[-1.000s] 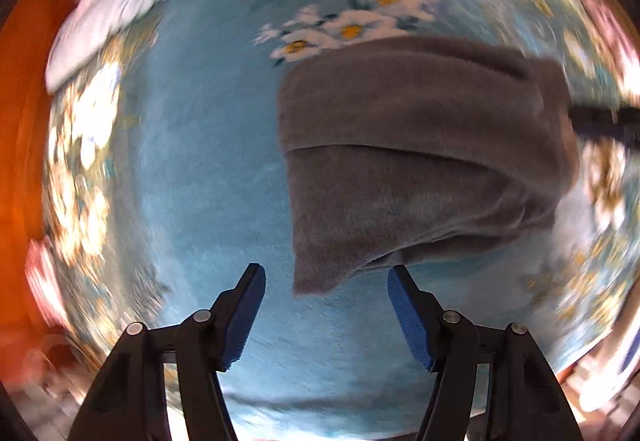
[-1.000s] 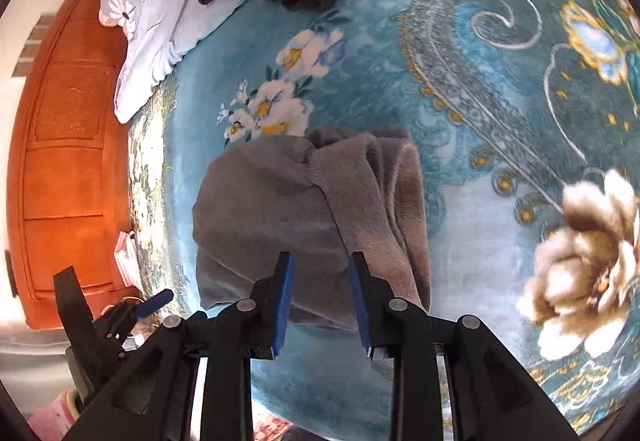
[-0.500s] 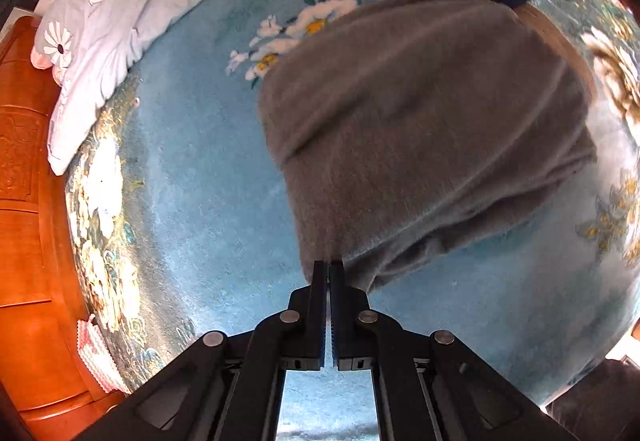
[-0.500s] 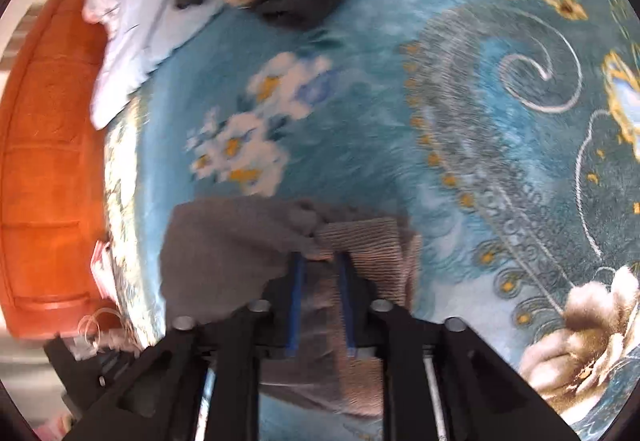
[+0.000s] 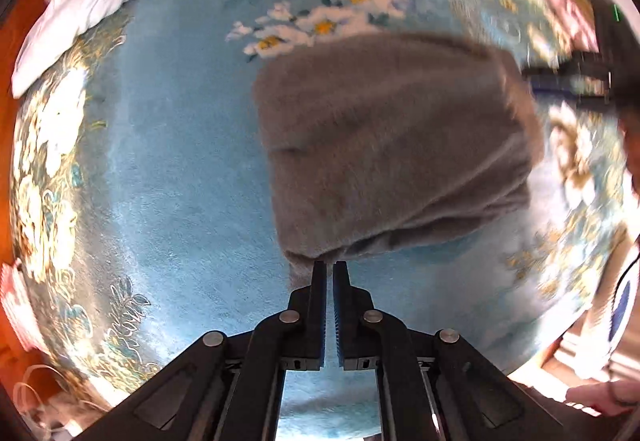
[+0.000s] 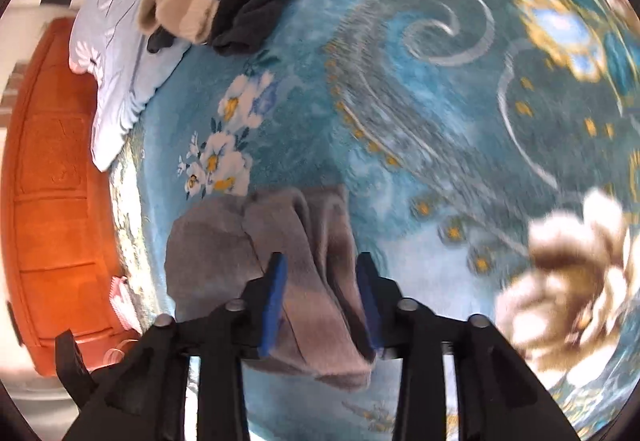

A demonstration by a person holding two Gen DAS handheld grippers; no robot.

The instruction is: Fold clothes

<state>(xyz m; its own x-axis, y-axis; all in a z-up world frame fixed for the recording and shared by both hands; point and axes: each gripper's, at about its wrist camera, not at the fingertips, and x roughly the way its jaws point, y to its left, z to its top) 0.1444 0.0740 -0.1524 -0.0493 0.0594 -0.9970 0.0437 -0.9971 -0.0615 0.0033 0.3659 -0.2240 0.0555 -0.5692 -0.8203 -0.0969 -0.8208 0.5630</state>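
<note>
A: where's the grey garment [image 5: 392, 145]? 
B: on the blue bed cover [image 5: 180, 177], left gripper [image 5: 329, 269] pinching its near corner, right gripper [image 6: 320, 273] wide, straddling the other end

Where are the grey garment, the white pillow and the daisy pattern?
Grey garment [image 5: 392, 145]: left wrist view, middle of its top layer.
White pillow [image 6: 120, 81]: right wrist view, its lower half.
Daisy pattern [image 5: 320, 23]: left wrist view, central blossoms.

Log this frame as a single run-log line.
fold clothes | left gripper shut on grey garment corner | right gripper open over it | blue blanket beneath
</note>
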